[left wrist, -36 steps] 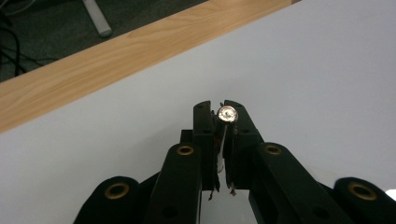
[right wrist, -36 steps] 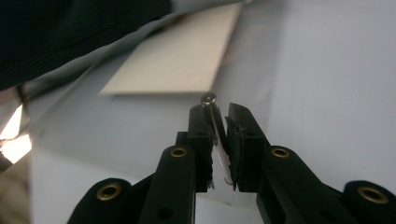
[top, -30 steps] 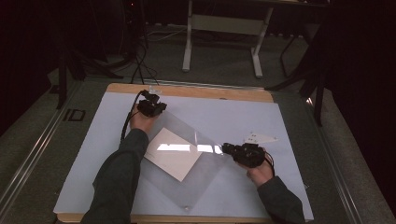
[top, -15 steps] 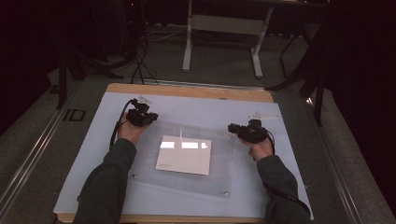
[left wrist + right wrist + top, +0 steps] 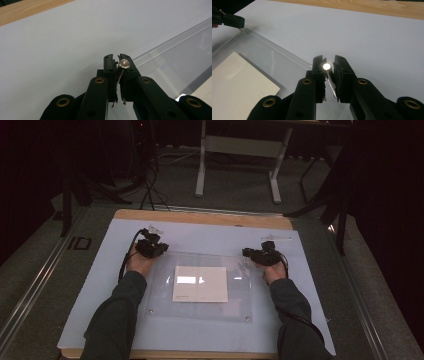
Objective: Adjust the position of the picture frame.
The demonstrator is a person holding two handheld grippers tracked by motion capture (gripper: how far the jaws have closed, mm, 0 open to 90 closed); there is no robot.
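Card (image 5: 200,283) under clear panel (image 5: 200,310), panel on table mat (image 5: 100,285)

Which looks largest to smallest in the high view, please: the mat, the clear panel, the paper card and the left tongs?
1. Mat
2. Clear panel
3. Paper card
4. Left tongs, clamped on the panel's corner

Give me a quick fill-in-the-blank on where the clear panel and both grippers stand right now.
1. The left gripper is shut on the far left ____ of the clear panel.
2. The right gripper grips the panel at its far ____ corner.
3. A pale ____ lies at the panel's middle.
4. Each gripped corner carries a round metal ____.

Missing words: corner; right; card; screw
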